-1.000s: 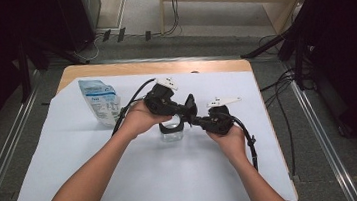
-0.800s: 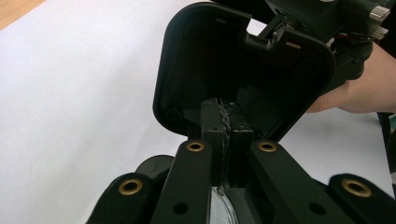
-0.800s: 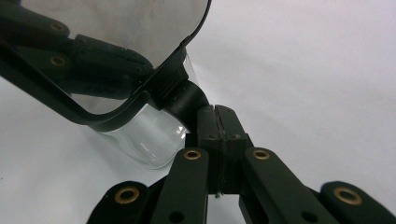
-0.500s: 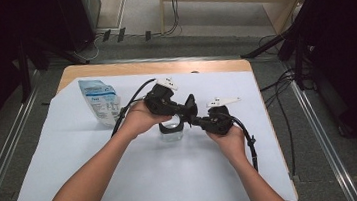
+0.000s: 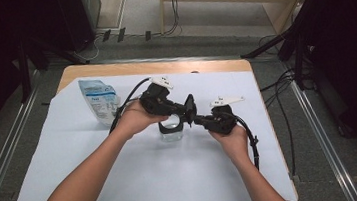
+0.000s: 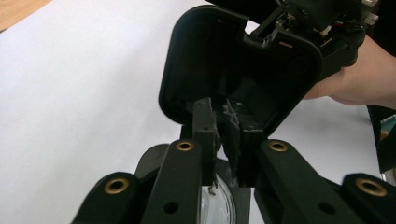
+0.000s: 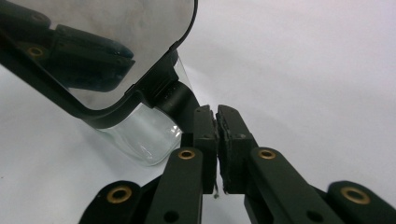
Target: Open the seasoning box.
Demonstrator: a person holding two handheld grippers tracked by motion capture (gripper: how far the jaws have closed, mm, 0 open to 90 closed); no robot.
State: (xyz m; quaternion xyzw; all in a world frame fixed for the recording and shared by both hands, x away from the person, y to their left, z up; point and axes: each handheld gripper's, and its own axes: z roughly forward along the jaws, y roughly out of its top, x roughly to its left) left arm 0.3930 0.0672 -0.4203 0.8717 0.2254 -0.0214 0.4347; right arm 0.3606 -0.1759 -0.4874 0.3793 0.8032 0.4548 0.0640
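A clear glass jar with a hinged black lid, mid-counter

The clear glass jar (image 5: 171, 131) stood on the white paper-covered counter (image 5: 124, 176), contents not discernible, its flat rounded-square black lid (image 6: 233, 60) raised. The left gripper (image 5: 184, 114) and right gripper (image 5: 197, 119) met above it, fingers nearly closed, the left's just easing apart. A blue-and-white plastic pouch (image 5: 98, 100) lay nearby.

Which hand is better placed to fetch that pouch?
Left, probably: the pouch lies nearer the left gripper, whose empty jaws have just been opening; the right gripper would have to cross the glass.
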